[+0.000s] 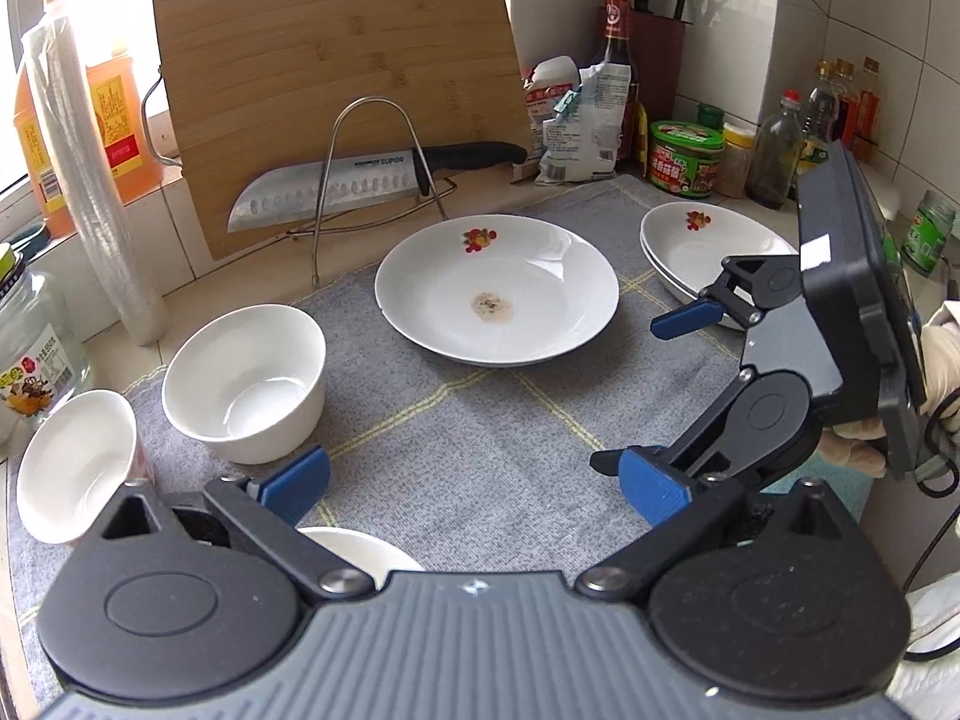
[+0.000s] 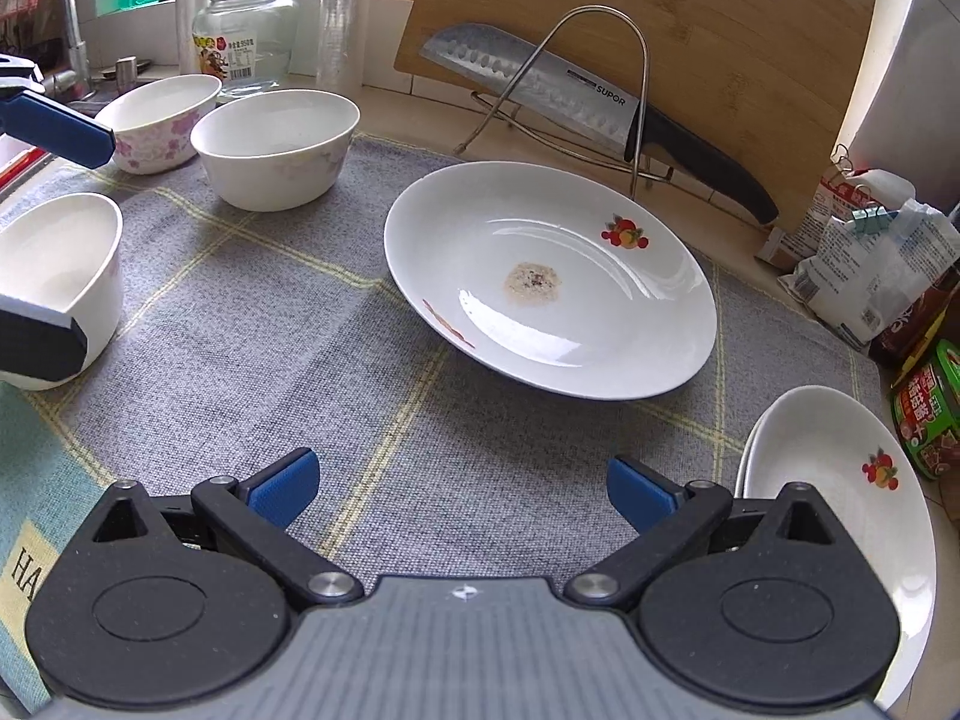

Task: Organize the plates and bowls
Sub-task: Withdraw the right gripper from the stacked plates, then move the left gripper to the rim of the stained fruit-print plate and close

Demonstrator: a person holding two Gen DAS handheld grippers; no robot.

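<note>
the left gripper (image 1: 474, 480) is being held with its jaws spread wide and nothing between them, above the grey checked cloth (image 1: 480, 450). the right gripper (image 2: 462, 489) is likewise being carried fully open and empty, low over the same cloth.

the stained plate (image 2: 549, 279) is being seen lying alone at the middle of the cloth, with a brown residue patch at its centre. two stacked plates (image 2: 840, 498) are resting at the right edge of the cloth, just beside the right gripper. a plain white bowl (image 1: 246, 381) and a smaller bowl (image 1: 75, 465) are standing on the left, near each other; a floral bowl (image 2: 159, 120) is being seen behind them, and another white bowl (image 2: 57, 282) is sitting near the left gripper.

a slip is being risked if the glazed rim of the stained plate is pinched shallowly, as the plate could tilt and drop. the stack could be knocked by the right gripper, since it is lying so close. the santoku knife (image 1: 336, 189) on its wire rack (image 1: 372, 180) and the bamboo board (image 1: 336, 78) are standing just behind the plate, so room is being limited there; jars and bottles (image 1: 684, 159) are crowding the right rear. open cloth is being left in front, between the two grippers.
</note>
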